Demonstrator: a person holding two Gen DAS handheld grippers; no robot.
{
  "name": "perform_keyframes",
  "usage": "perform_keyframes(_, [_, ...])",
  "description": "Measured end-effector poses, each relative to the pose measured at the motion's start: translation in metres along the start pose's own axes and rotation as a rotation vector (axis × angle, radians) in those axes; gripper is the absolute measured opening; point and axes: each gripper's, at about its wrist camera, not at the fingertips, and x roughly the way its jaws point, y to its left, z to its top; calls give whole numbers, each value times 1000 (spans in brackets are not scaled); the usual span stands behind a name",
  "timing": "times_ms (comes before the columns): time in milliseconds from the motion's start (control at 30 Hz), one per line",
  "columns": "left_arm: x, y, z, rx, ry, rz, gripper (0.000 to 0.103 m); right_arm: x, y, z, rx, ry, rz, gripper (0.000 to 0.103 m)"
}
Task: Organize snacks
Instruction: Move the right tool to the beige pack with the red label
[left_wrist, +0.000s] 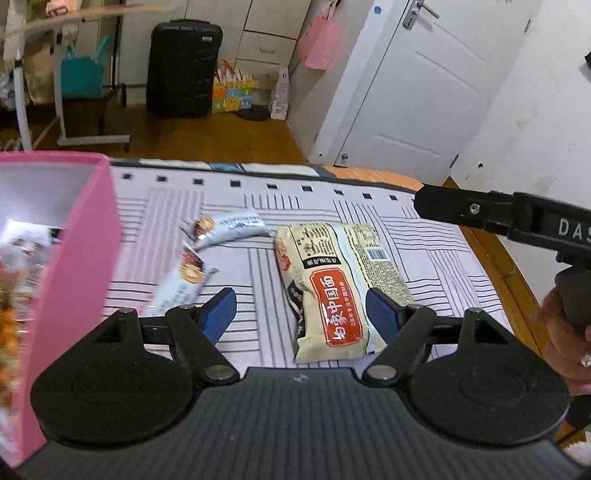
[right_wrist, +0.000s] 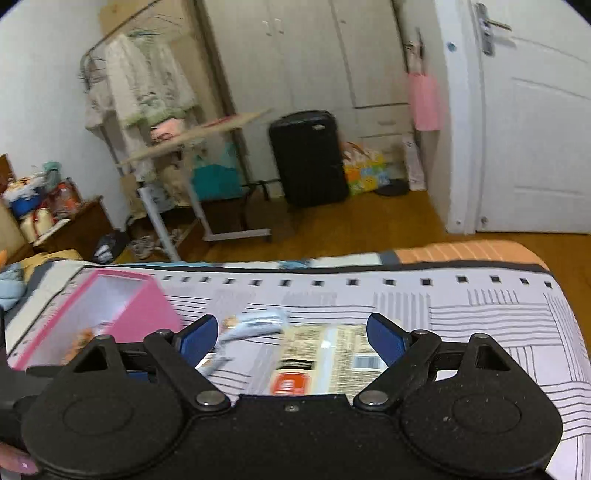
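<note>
We see one noodle pack (left_wrist: 332, 284) on the bed (left_wrist: 436, 254), two sachets (left_wrist: 225, 229) left of it, then one pink box (left_wrist: 74, 258). Both grippers, left (left_wrist: 301, 314) and right (right_wrist: 291, 336), gape empty.

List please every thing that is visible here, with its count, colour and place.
pink box: one, pink, left on the bedspread, snacks inside
noodle packet: one, beige with red label, flat on the bedspread, middle
snack sticks: two, silver-white, between box and packet
bedspread: one, white with black lines, under everything
suitcase: one, black, upright on the floor
pink bag: one, hanging by the door
door: one, white, right
left gripper: one, black with blue pads, open
right gripper: one, same colours, open
hand: one, right edge
</note>
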Motion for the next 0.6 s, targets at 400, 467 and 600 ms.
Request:
perform_keyframes(400, [72,-3,-27,80,-13,-47,77,91,-54,-34,163,282,-4,91])
perform_keyframes(467, [79,1,-24,46,-11,-61,76,99,-57,-38,163,309,6,91])
perform_keyframes(600, [91,8,-20,-10,3,-92,64,105,-63,-43,184,336,34,92])
